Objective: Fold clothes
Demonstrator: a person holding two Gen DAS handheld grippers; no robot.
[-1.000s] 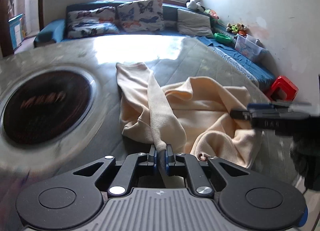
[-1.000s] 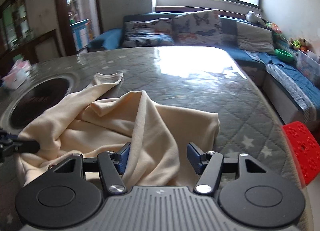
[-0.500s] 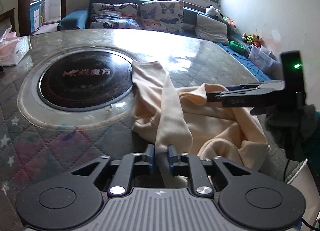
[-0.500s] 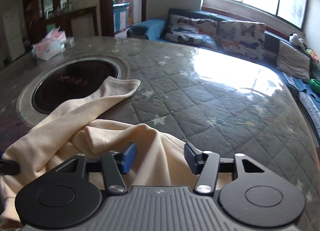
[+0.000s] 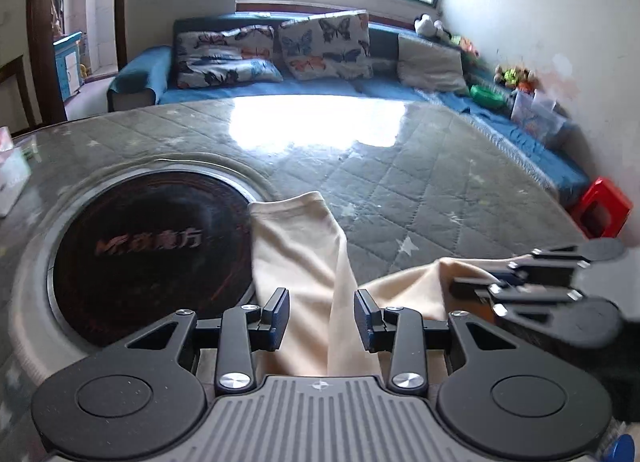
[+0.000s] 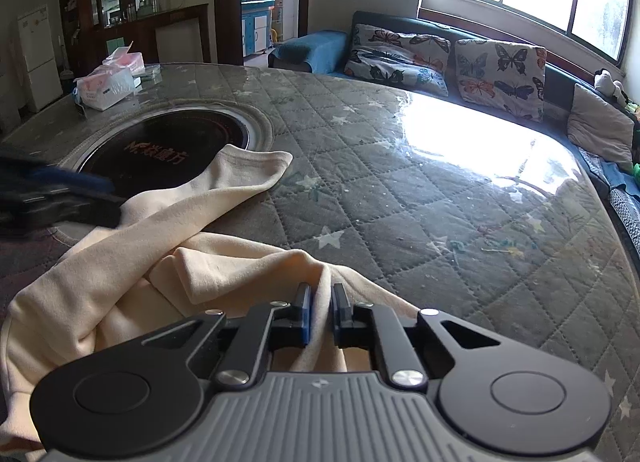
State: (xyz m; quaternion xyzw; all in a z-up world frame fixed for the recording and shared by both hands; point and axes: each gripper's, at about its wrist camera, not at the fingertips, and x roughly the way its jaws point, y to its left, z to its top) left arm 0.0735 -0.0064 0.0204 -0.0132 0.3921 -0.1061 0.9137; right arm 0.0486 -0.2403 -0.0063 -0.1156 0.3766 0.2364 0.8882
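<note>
The cream garment (image 6: 132, 262) lay bunched on the quilted counter (image 6: 420, 201), at the near side of the round dark hob plate (image 6: 168, 149) set into the counter top. One sleeve (image 5: 296, 238) ran out from the heap toward the hob plate, and its cuff edge overlapped the plate's rim. The rest of the cloth sat in loose folds nearer the counter's front edge.

The left tongs (image 5: 322, 316) were opening. The sleeve passed between the two fingers, and gaps showed between the pads and the cloth on both sides, so nothing was pinched there. The right tongs (image 6: 320, 312) were closing, pressed on a raised ridge of the garment, which stood up between the pads.

Beyond the hob plate, toward the sofa (image 6: 460, 61), the counter surface was bare quilting with a bright window glare, giving wide open room past the garment. A tissue box (image 6: 108, 87) stood on the far side of the hob plate, well apart from the cloth. A red stool (image 5: 602, 211) stood off the counter's edge, on the side away from the hob plate.
</note>
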